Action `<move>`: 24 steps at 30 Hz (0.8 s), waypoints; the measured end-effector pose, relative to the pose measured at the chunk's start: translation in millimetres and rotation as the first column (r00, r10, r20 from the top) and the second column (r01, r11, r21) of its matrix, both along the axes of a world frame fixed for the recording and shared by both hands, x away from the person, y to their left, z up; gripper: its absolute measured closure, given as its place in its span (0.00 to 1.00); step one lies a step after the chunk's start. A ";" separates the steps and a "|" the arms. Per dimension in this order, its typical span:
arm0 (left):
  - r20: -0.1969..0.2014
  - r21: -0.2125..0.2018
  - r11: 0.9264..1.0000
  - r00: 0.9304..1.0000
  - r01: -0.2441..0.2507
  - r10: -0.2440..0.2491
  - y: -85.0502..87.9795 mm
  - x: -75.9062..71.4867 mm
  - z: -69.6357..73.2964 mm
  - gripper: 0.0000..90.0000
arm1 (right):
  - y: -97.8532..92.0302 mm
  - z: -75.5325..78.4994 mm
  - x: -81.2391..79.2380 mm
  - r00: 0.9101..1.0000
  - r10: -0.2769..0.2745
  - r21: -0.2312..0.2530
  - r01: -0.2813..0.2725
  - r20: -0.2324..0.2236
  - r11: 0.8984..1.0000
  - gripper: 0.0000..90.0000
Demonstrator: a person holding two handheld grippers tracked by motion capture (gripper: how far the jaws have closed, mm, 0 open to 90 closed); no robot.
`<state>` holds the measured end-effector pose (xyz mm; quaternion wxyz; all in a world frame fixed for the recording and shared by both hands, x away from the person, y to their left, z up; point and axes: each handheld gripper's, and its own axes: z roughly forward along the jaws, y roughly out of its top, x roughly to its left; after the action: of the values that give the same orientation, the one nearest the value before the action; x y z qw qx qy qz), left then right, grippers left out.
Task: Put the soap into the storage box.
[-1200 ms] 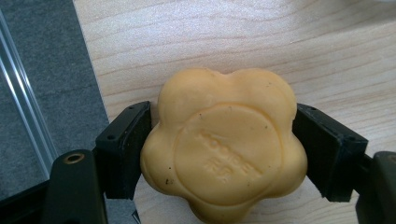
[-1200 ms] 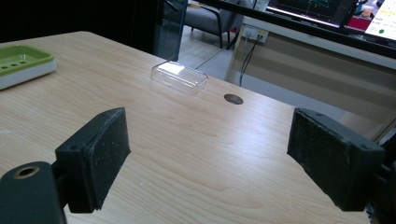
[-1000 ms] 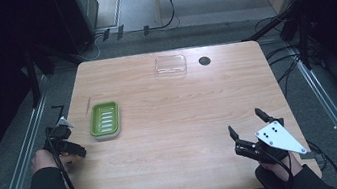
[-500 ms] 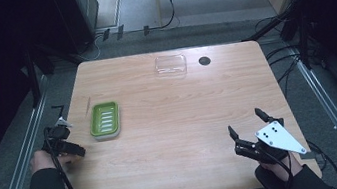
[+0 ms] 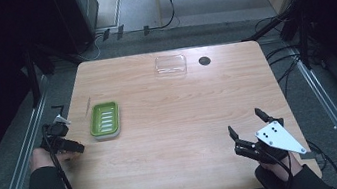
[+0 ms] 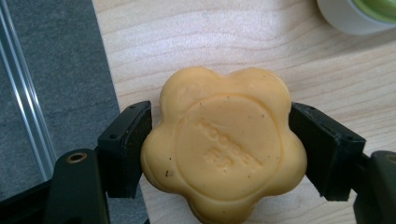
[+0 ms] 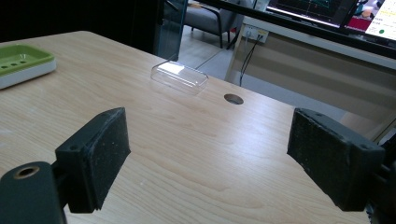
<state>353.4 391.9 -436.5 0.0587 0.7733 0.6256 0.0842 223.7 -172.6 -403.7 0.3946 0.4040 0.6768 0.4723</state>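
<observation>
So: the yellow-orange flower-shaped soap bar (image 6: pixel 224 147) sits clamped between the left gripper (image 6: pixel 219 149) jaws, pads pressing on two opposite lobes, at the table's left edge, over the light wooden tabletop (image 5: pixel 185 117). In the high view the left gripper (image 5: pixel 62 140) is just off the near-left corner of the green ribbed soap dish (image 5: pixel 104 119) on its white base. Soap likely handles as light, stiff, waxy and a bit slippery; its surface probably dents under hard squeeze. Best hold looks like flat against the side lobes, as now, not on the embossed face. Right gripper (image 5: pixel 250 130) hovers at the near-right, jaws wide apart, nothing between them. Clear plastic lid (image 5: pixel 171 65) lies at the far edge, beside a dark round hole (image 5: pixel 204 61).
</observation>
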 end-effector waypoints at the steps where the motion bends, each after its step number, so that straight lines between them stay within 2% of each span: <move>1: 0.001 0.000 1.000 1.000 -0.004 0.004 0.1 1.5 0.3 0.29 | 0.1 0.0 -0.2 1.000 -0.002 -0.001 0.002 -0.002 1.000 0.15; 8: 0.019 0.005 1.000 1.000 -0.008 0.008 0.5 11.9 2.8 0.29 | 0.2 0.0 0.2 1.000 -0.001 -0.002 0.001 -0.002 1.000 0.15; 17: 0.065 0.011 1.000 0.998 -0.013 0.012 -0.2 21.2 9.5 0.29 | 0.3 -0.1 0.1 1.000 -0.002 -0.003 0.002 -0.003 1.000 0.15; 24: 0.095 -0.010 1.000 0.995 -0.018 0.019 -0.2 26.9 14.4 0.29 | -0.1 -0.4 0.5 1.000 -0.001 -0.005 0.001 -0.002 1.000 0.15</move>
<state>380.3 391.7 -422.1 0.0912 0.7624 0.6295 0.1189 224.2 -172.7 -404.1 0.3951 0.4040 0.6782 0.4698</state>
